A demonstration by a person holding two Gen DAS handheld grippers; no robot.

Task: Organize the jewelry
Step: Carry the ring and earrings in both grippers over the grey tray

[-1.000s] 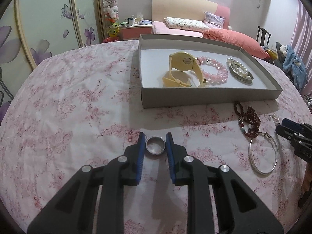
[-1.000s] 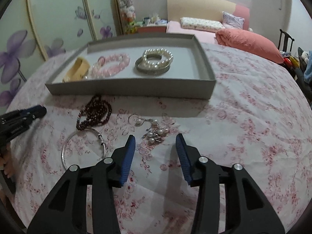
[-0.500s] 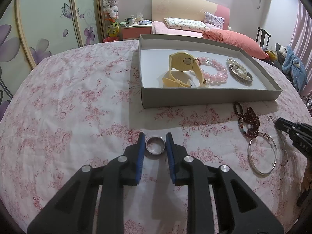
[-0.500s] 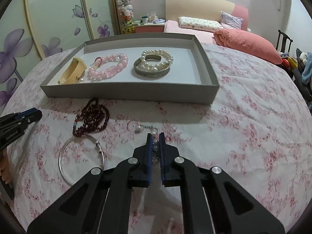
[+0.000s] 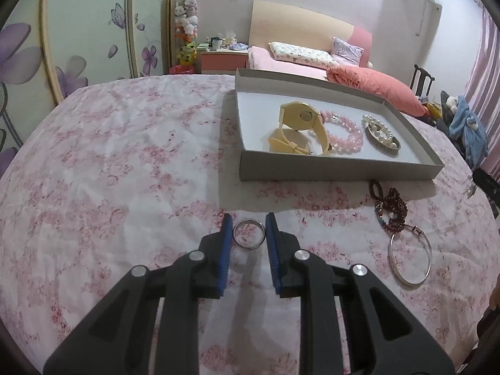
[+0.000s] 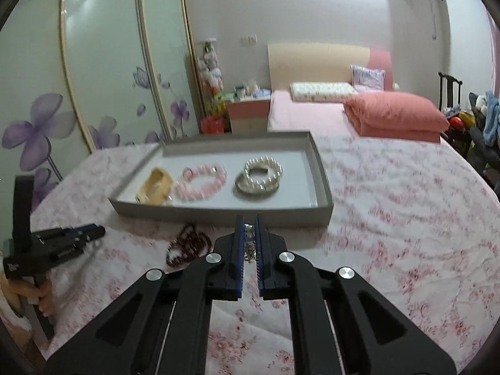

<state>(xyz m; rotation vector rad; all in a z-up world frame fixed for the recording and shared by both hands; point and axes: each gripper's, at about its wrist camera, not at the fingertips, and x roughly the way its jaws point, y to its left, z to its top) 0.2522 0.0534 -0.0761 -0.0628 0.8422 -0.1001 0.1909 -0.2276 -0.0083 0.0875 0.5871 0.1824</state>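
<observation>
the right claw (image 6: 249, 241), which stood wide a second ago, is now pinched on the small pearl-and-chain earrings (image 6: 249, 230) and lifted toward the grey cardboard tray (image 6: 315, 211) at twelve o'clock. the left claw (image 5: 249, 234) still narrowly brackets the silver band ring (image 5: 249, 234) on the floral-cloth surface (image 5: 109, 187).

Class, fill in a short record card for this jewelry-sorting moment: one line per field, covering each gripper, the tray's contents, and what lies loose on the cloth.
Left gripper: jaws around a metal ring, contact unclear
Right gripper: shut on a pearl-and-chain piece, lifted
Tray: yellow watch, pink bead bracelet, pearl bracelet
Loose on cloth: dark red bead strand, silver bangle
</observation>
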